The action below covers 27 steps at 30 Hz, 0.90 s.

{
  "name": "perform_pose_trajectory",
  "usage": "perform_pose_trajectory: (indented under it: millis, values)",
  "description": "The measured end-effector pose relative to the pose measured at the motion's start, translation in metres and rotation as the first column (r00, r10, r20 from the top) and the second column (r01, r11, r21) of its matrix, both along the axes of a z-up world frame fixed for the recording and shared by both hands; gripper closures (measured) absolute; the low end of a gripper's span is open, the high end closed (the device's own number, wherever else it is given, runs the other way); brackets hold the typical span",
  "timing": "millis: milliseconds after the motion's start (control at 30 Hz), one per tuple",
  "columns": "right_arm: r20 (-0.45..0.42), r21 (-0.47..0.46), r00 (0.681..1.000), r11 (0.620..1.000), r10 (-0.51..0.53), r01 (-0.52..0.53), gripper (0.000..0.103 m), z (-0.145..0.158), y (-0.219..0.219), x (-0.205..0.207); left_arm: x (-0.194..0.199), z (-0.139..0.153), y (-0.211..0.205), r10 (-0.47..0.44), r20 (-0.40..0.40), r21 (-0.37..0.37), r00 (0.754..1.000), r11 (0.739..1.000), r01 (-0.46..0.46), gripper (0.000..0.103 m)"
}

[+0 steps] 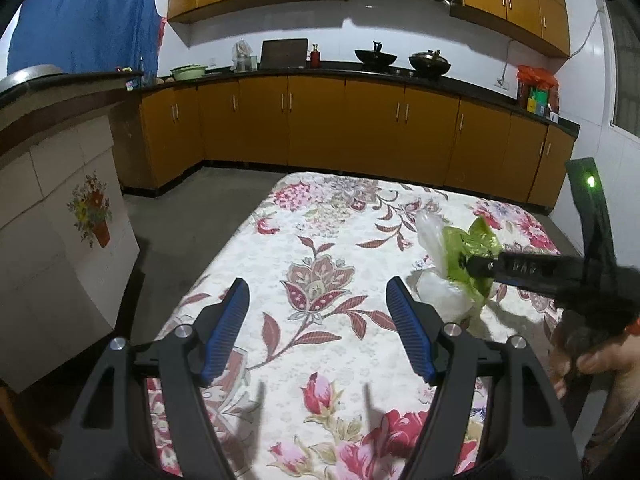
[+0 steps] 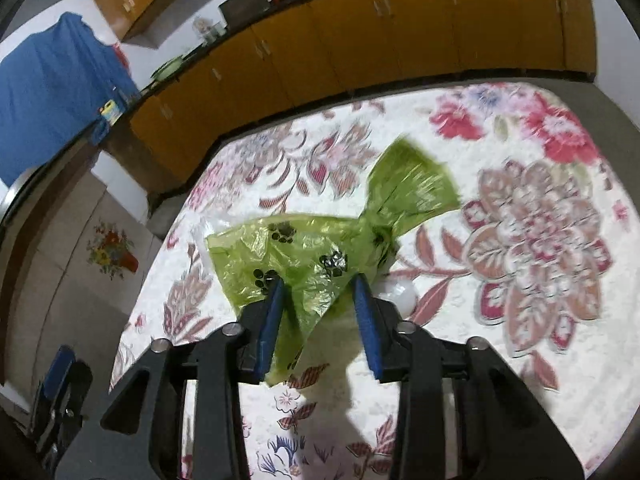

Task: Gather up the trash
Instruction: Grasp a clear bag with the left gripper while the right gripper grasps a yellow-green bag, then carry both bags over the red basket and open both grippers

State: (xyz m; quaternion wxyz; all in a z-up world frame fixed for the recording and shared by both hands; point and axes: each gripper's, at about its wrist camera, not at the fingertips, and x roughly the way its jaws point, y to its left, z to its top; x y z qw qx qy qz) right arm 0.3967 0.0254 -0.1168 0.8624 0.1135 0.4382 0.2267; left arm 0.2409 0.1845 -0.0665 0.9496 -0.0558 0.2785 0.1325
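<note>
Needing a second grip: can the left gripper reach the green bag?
Probably yes: the left gripper is open and only bare tablecloth lies between it and the green bag, though the right gripper is already at the bag.

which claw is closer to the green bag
Right. The right claw is at the green bag, whose plastic lies between its blue fingers. The left claw hangs open over bare tablecloth, to the bag's left, apart from it.
</note>
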Motion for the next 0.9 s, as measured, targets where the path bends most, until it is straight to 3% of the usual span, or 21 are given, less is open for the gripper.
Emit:
perform_pose_trajectory:
  millis: [233, 400, 533, 733, 800, 833, 900]
  values:
    - [0.108, -0.022, 0.993, 0.999, -0.044, 0.047, 0.100, 0.017, -0.033, -0.025, 0.019, -0.006, -0.013, -0.058, -0.026, -0.029, 0.998, 0.998, 0.057, 0.033]
    - [0.186, -0.094, 0.977, 0.988, -0.106, 0.125, 0.100, 0.033, -0.076, -0.052, 0.049, -0.012, -0.037, -0.141, -0.058, -0.073, 0.988, 0.988, 0.137, 0.032]
    - [0.188, -0.117, 0.970, 0.977, -0.152, 0.175, 0.100, 0.036, -0.111, -0.072, 0.082, -0.023, -0.058, -0.187, -0.112, -0.108, 0.976, 0.979, 0.175, 0.025]
    - [0.163, -0.125, 0.965, 0.966, -0.205, 0.227, 0.100, 0.031, -0.147, -0.095, 0.124, -0.052, -0.082, -0.197, -0.241, -0.058, 0.950, 0.980, 0.189, 0.025]
    - [0.162, -0.124, 0.961, 0.962, -0.224, 0.245, 0.100, 0.032, -0.159, -0.104, 0.132, -0.061, -0.083, -0.198, -0.279, -0.066, 0.940, 0.980, 0.187, 0.038]
    - [0.163, -0.123, 0.959, 0.960, -0.230, 0.251, 0.100, 0.033, -0.163, -0.107, 0.135, -0.063, -0.082, -0.211, -0.294, -0.089, 0.932, 0.977, 0.193, 0.054]
    - [0.170, -0.122, 0.954, 0.956, -0.246, 0.268, 0.100, 0.036, -0.174, -0.116, 0.135, -0.063, -0.082, -0.212, -0.286, -0.095, 0.934, 0.977, 0.193, 0.063]
